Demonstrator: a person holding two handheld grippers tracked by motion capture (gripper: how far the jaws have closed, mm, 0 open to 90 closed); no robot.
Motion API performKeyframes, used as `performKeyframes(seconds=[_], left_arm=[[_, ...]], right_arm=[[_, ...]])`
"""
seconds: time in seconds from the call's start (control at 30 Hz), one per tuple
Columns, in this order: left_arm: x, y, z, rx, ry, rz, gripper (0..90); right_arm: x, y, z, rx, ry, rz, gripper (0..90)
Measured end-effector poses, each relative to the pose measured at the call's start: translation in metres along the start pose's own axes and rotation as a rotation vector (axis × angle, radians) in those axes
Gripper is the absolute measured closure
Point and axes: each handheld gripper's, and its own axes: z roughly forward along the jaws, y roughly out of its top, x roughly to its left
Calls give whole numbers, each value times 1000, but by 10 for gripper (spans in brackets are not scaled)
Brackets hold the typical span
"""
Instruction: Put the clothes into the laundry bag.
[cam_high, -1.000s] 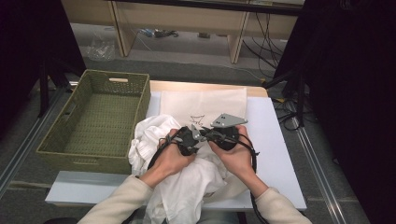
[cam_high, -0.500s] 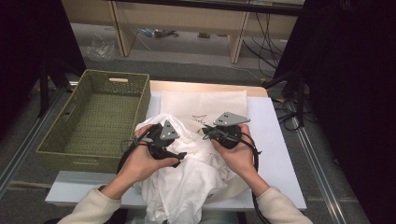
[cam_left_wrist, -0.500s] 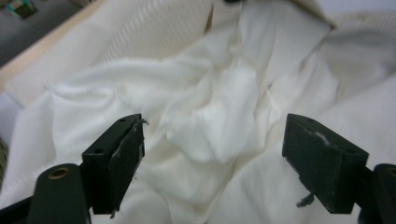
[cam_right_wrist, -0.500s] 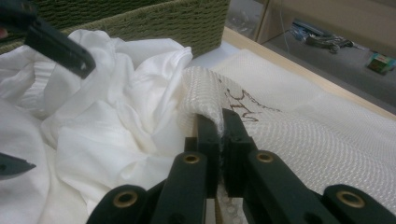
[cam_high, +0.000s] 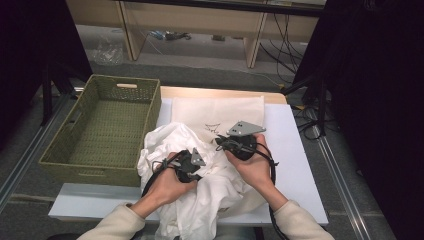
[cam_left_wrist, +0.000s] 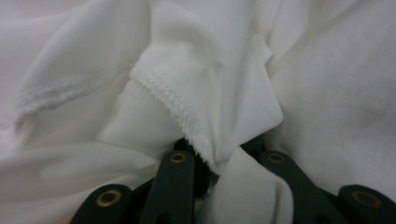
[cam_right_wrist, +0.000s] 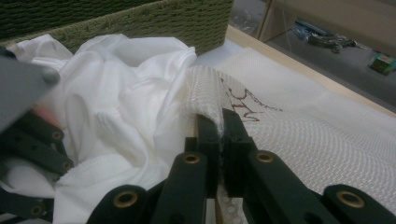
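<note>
Nearest, the left gripper (cam_high: 192, 167) has just been closing, jaws pinching a hemmed fold of the white garment (cam_high: 200, 195); its tips are buried in cloth. Beyond, the right gripper (cam_high: 222, 142) clamps the mesh bag (cam_high: 220, 112) edge beside the basket (cam_high: 100, 132).

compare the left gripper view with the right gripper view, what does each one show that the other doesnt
Left gripper view alone: a stitched hem of the white garment, bunched and pinched between the left tongs, which have just been closing on it.

Right gripper view alone: the green woven basket, the cream mesh bag with its dark printed mark, the table's wooden edge, and the right tongs shut on the bag's edge.

Both: rumpled white garment fabric and black jaws rising from the bottom.
</note>
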Motion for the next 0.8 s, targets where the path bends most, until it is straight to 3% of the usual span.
performKeyframes(seconds=[0.03,0.07,0.13,0.2,0.23,0.27,0.37,0.43,0.47,0.53,0.6,0.73,0.77,0.8], left_arm=[[0,0,0,0,0,0,816],[-2,3,-7,-33,-2,-23,816],[-5,12,-24,-100,-10,-26,820],[-10,22,-37,-172,-19,-19,821],[-14,31,-39,-186,18,14,820],[-14,34,-34,-185,19,37,820],[-4,36,-9,-149,46,-3,819],[9,35,11,-146,54,-51,817],[13,34,18,-139,59,-71,814],[16,34,24,-141,53,-68,795],[13,34,21,-146,46,-23,713],[9,32,5,-166,49,13,357],[8,32,-3,-158,55,31,301],[8,31,-12,-165,51,42,301]], right_arm=[[0,0,0,0,0,0,888],[1,0,0,0,4,8,888],[3,1,0,4,6,6,888],[6,2,0,-18,-1,7,888],[6,3,0,-26,5,13,888],[7,4,-1,-32,9,14,889],[11,6,-6,-33,22,12,891],[15,7,-7,-23,49,45,891],[13,8,-7,-32,45,9,892],[14,6,-3,-26,46,5,892],[11,3,-1,-22,49,16,891],[5,3,-3,-26,39,24,891],[1,3,-5,-33,36,22,890],[1,3,-5,-33,36,22,890]])
